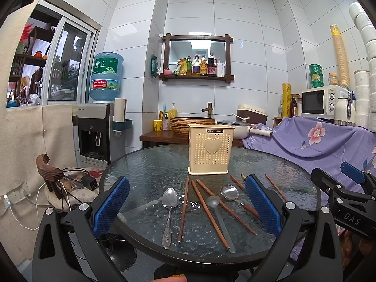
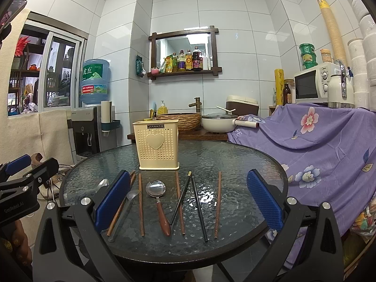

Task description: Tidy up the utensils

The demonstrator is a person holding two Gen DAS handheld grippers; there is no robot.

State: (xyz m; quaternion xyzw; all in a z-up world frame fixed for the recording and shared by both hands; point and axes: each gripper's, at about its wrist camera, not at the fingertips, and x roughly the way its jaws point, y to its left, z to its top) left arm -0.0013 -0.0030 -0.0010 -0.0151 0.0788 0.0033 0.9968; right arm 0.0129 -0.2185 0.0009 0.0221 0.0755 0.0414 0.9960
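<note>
Steel spoon (image 1: pixel 169 213) between left gripper's (image 1: pixel 187 208) fingers.

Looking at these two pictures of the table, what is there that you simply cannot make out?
- Inside of the cream utensil holder: both views look at its perforated front wall, so any contents are hidden.
- All-metal spoon: in the right wrist view, the right gripper's blue finger pad covers its handle.
- Chopsticks behind the left gripper's right pad, left wrist view: only their ends show.
- Bottle labels on the wall shelf: too small to read.
</note>
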